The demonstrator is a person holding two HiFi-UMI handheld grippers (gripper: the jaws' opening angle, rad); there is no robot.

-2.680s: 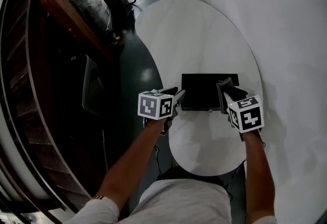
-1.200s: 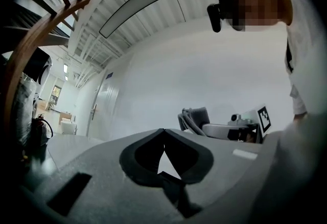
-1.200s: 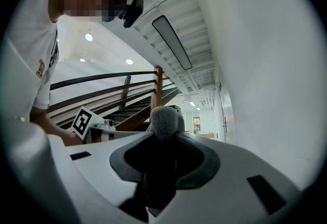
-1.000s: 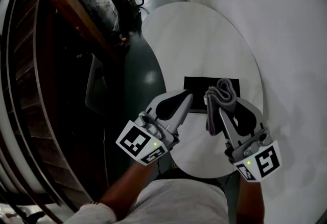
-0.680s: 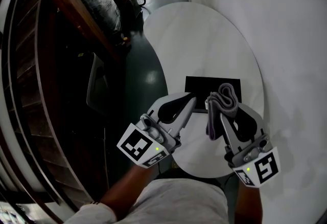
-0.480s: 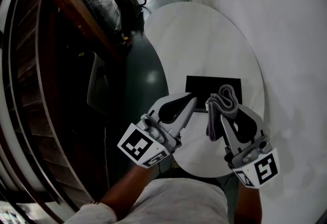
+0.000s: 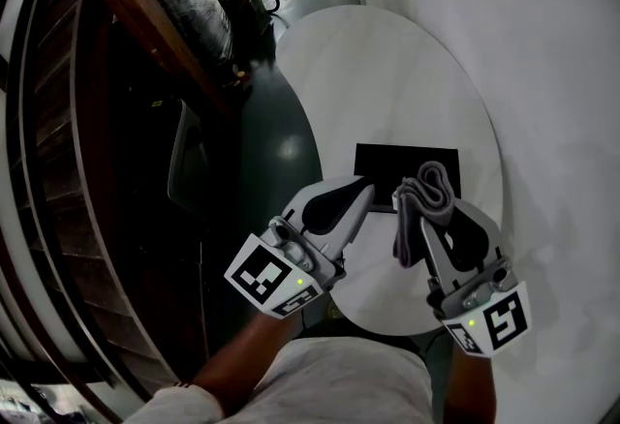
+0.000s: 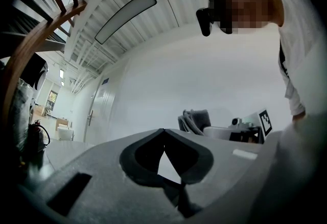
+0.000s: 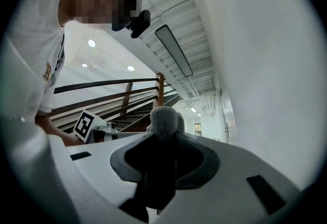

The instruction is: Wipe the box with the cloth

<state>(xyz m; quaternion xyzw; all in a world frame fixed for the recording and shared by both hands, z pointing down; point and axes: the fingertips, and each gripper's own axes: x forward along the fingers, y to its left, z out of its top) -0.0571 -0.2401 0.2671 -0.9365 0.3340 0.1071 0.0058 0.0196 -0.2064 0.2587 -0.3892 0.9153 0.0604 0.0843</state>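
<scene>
Box (image 7: pixel 405 176): flat, black, rectangular, frame centre on white table (image 7: pixel 387 74). Right gripper (image 7: pixel 423 209) pinching bunched grey cloth (image 7: pixel 426 190). Left gripper (image 7: pixel 363 192) pressed together, empty.

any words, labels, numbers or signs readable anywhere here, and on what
No readable text in any view.
Left cube: black-and-white square pattern only, no letters.
Right cube: the same kind of pattern, no letters.
Box: plain black top, no print showing.
Shirt patch: too small to read.
</scene>
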